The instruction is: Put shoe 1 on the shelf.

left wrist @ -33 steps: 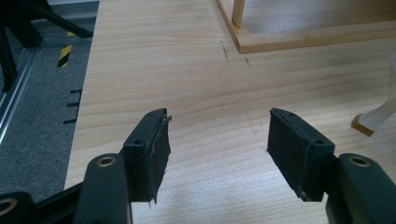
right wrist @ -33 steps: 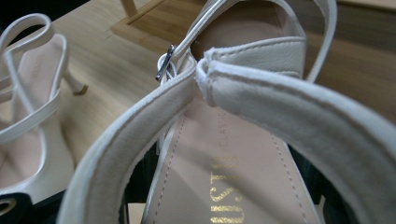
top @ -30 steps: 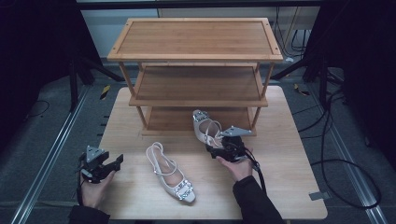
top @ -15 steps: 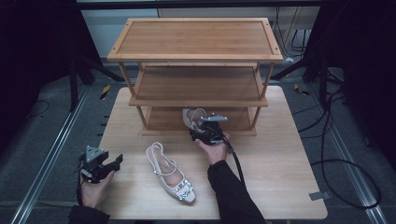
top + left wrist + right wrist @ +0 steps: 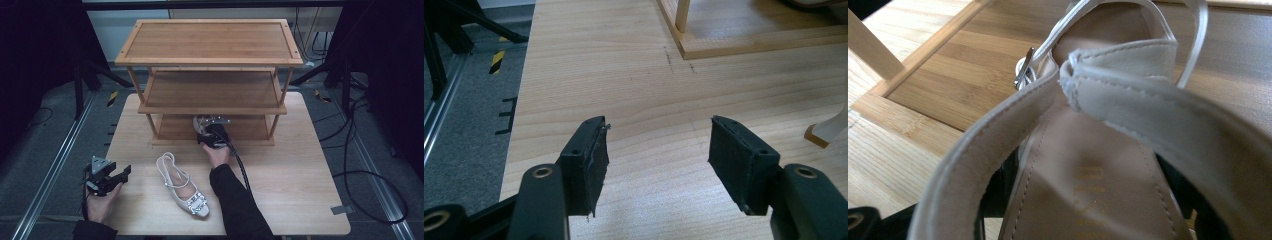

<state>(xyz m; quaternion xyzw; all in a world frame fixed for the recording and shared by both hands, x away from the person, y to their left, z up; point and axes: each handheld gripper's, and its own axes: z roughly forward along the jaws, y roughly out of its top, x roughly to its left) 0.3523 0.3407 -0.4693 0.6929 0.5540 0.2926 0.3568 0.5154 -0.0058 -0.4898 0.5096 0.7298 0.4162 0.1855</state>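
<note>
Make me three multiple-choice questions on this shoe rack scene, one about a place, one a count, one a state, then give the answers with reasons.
1. Where is the shoe held by the right hand-held gripper?
A. at the rack's bottom shelf
B. on the top shelf
C. on the floor

2. How many shelves does the rack have?
A. two
B. three
C. five

3. How do the jaws of the left hand-held gripper stand?
A. shut on a shoe
B. shut on nothing
C. open, holding nothing

Answers: 1 A, the right gripper view shows it over the bottom shelf. 2 B, the high view shows three boards. 3 C, bare table shows between the jaws; the other shoe lies apart.
</note>
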